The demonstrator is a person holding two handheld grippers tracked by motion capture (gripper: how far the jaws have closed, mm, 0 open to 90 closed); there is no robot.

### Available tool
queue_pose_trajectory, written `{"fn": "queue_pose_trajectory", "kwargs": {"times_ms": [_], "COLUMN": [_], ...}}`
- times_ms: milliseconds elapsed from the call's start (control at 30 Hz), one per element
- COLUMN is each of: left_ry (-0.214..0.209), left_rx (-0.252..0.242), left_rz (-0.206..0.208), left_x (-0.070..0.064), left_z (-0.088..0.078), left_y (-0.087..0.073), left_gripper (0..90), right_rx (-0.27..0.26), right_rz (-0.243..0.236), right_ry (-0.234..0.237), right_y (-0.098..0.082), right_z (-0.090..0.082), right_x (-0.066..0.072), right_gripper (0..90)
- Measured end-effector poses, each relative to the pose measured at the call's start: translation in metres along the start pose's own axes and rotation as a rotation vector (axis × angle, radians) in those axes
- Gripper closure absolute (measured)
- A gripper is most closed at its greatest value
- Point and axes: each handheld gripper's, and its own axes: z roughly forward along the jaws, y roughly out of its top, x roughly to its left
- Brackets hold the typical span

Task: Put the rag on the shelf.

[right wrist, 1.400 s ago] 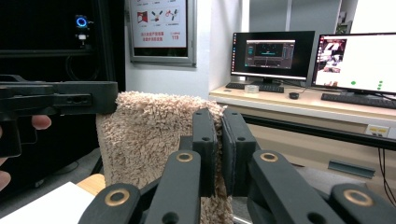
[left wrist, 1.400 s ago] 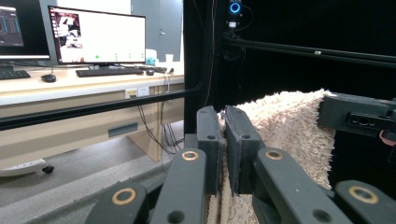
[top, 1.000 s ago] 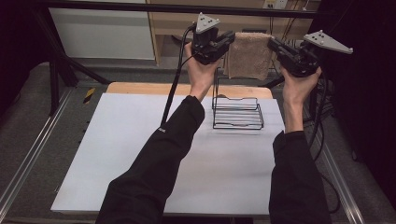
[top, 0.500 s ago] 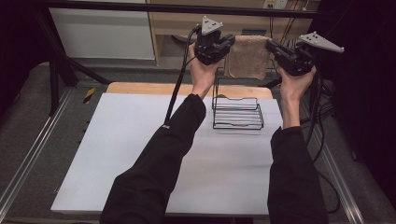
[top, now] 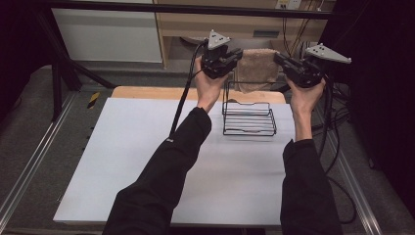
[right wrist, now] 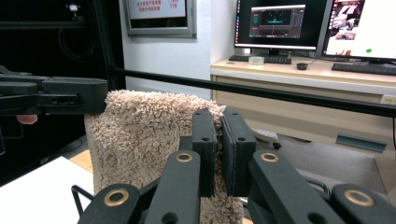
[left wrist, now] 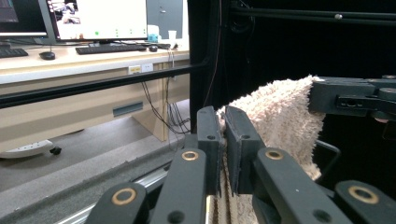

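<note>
A beige fluffy towel (top: pixel 256 68) hangs stretched between my two grippers, above the back of a black wire rack (top: pixel 248 118) on the table. My left gripper (top: pixel 238 54) is shut on the towel's left top corner; in the left gripper view the towel (left wrist: pixel 286 116) is pinched between its jaws (left wrist: pixel 223 140). My right gripper (top: pixel 280 59) is shut on the right top corner, and its jaws (right wrist: pixel 217 140) clamp the towel (right wrist: pixel 140 135) edge. Each gripper view shows the other gripper across the cloth: the right one (left wrist: pixel 355 95) and the left one (right wrist: pixel 51 95).
The rack stands at the back right of a white table sheet (top: pixel 132 156) with a wooden edge (top: pixel 147 92) behind it. A black frame bar (top: pixel 195 9) crosses beyond the table. Cables (top: pixel 337 122) hang at the right. A desk with monitors (right wrist: pixel 299 21) lies farther off.
Both hands have come down a little with the towel still held between them, bringing it closer to the rack's top. The rack has not moved.
</note>
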Motion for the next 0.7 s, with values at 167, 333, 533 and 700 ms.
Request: {"fn": "queue_pose_trajectory", "kwargs": {"times_ms": [167, 333, 533, 700], "left_ry": [-0.017, -0.028, -0.048, -0.067], "left_rx": [0.010, 0.015, 0.008, 0.017], "left_rz": [0.006, 0.018, 0.015, 0.031], "left_x": [-0.003, -0.006, -0.010, -0.015], "left_z": [-0.002, -0.004, -0.007, -0.009], "left_y": [-0.008, -0.013, -0.012, -0.014], "left_gripper": [84.4, 84.4, 84.3, 84.3], "right_rx": [0.024, 0.027, 0.018, 0.015], "right_rz": [-0.004, -0.009, -0.006, -0.004], "right_ry": [0.001, 0.002, 0.008, 0.014], "right_y": [-0.006, -0.011, -0.014, -0.016], "right_z": [-0.002, -0.008, -0.014, -0.019], "right_x": [0.000, 0.000, 0.000, 0.000], "right_gripper": [84.9, 84.9, 84.6, 84.2]}}
